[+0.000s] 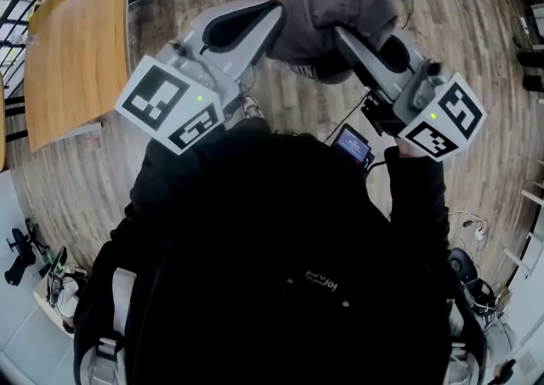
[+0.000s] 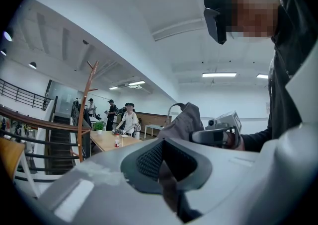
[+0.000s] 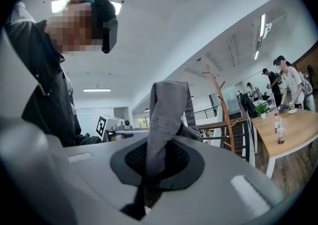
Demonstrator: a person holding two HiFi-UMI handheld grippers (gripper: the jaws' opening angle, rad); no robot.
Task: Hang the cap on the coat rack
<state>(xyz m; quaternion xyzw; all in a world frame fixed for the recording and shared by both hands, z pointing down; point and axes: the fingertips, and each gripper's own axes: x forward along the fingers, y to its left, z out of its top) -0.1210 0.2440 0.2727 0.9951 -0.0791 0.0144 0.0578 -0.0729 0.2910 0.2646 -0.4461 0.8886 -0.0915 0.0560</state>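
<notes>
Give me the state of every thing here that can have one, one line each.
cap, held up between both grippers, not hung.
left gripper, shut on the cap's fabric.
right gripper, shut on the cap's fabric.
coat rack, upright, no cap on it.

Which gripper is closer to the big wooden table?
Left. The left gripper holds the cap on the side toward the wooden table; the right gripper holds its far side.

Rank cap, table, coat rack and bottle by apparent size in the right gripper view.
1. Cap, largest, though only through nearness to the camera.
2. Table, not far behind.
3. Coat rack, tall but thin.
4. Bottle, smallest.
</notes>
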